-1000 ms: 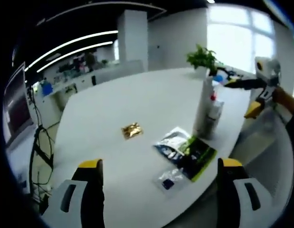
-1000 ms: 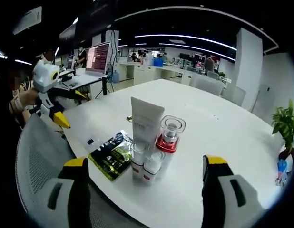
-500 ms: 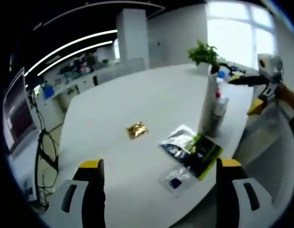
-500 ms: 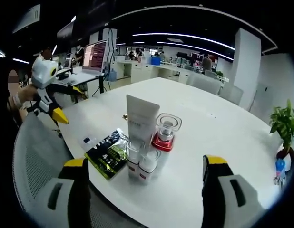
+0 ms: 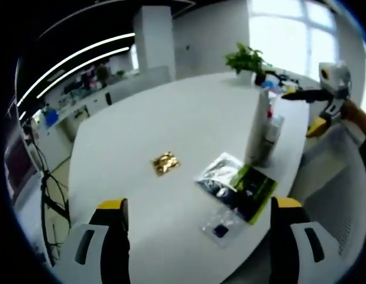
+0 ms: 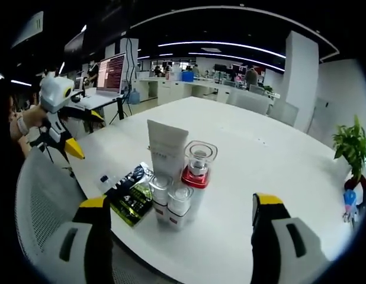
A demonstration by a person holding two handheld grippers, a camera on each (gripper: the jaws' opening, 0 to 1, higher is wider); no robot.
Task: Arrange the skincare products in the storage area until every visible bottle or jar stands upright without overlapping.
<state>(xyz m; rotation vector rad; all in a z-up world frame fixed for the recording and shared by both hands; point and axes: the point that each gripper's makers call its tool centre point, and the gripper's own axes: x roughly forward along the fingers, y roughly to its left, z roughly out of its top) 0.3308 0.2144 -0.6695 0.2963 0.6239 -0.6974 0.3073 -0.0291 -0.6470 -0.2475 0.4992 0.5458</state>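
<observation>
White counter point(image 6: 278, 171) carries the upright skincare cluster point(image 6: 177, 177) ahead of the right tool point(image 6: 180, 236), jaws wide, empty; left tool point(image 5: 198, 236) likewise. A careless approach could topple the tall tube point(image 6: 165, 151).

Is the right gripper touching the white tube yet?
Apart. In the right gripper view, the right gripper has open jaws hanging short of the white tube, with bare table between its yellow tips and the product cluster.
</observation>
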